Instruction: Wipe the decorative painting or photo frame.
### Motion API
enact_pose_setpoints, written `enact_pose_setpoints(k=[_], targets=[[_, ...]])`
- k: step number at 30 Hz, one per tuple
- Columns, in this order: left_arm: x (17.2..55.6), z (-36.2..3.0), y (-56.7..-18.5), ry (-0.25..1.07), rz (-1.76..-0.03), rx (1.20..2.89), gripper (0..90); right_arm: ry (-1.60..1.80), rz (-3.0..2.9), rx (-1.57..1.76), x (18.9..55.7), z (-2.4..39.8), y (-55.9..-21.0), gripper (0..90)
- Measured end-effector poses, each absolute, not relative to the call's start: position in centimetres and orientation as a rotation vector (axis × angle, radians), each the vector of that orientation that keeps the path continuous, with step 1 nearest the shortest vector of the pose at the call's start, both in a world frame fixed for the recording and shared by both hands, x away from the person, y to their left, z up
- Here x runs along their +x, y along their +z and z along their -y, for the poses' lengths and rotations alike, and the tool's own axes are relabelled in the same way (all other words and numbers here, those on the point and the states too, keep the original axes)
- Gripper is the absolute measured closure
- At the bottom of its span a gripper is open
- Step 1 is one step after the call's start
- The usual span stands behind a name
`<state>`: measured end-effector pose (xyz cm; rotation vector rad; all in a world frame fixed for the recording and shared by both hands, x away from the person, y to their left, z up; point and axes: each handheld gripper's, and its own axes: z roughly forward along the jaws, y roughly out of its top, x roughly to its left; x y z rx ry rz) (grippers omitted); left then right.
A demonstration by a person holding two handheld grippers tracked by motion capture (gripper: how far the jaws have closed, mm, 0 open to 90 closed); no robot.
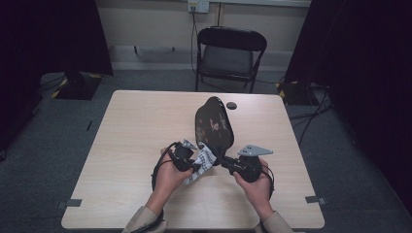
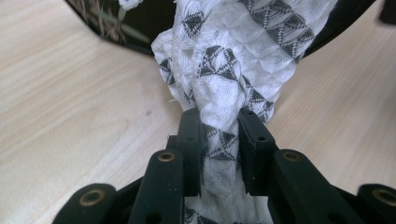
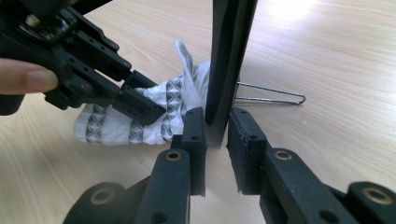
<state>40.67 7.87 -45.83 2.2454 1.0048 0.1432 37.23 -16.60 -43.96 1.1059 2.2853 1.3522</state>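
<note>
A black lacquered tray [image 1: 214,124] with a flower pattern stands tilted on its edge on the table. My right gripper [image 1: 224,162] is shut on its near rim; in the right gripper view the jaws [image 3: 217,123] clamp the thin dark edge of the tray [image 3: 229,56]. My left gripper [image 1: 196,165] is shut on a white cloth [image 1: 202,160] with black triangle patterns. In the left gripper view the bunched cloth [image 2: 224,70] runs between the jaws of that gripper [image 2: 219,126] and lies against the tray [image 2: 135,18]. The cloth [image 3: 140,123] also rests on the table.
A bent metal wire piece [image 3: 271,96] lies on the light wooden table [image 1: 136,126] just beyond the tray. A small dark round object [image 1: 231,105] sits near the far edge. A black folding chair [image 1: 228,53] stands behind the table.
</note>
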Motion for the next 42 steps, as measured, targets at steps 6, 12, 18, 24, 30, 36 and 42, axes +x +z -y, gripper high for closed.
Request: enact_pose_setpoints(k=[6, 12, 18, 24, 30, 36, 42], targets=[[40.7, -8.1, -46.6, 0.137, -1.028, 2.291, 73.2, 1.354, -2.287, 1.099, 37.2, 16.6, -43.9, 76.7], [40.5, -8.6, -46.1, 0.148, -1.035, 2.292, 73.2, 1.350, -2.287, 1.102, 37.2, 16.8, -43.9, 76.5], [40.2, -9.8, -43.1, 0.161, -1.005, 2.195, 73.2, 1.344, -2.291, 1.106, 37.2, 16.7, -44.1, 77.8], [40.3, -10.0, -38.7, 0.227, -0.953, 2.116, 73.1, 1.338, -2.296, 1.112, 37.2, 16.6, -44.2, 78.7], [40.4, -9.0, -34.1, 0.285, -0.868, 2.053, 73.1, 1.342, -2.294, 1.114, 37.2, 16.6, -44.2, 78.7], [40.2, -7.3, -31.6, 0.306, -0.792, 2.030, 72.9, 1.343, -2.294, 1.114, 37.2, 16.6, -44.2, 78.8], [40.2, -5.9, -31.5, 0.299, -0.763, 2.048, 72.7, 1.340, -2.295, 1.113, 37.2, 16.6, -44.2, 79.1]])
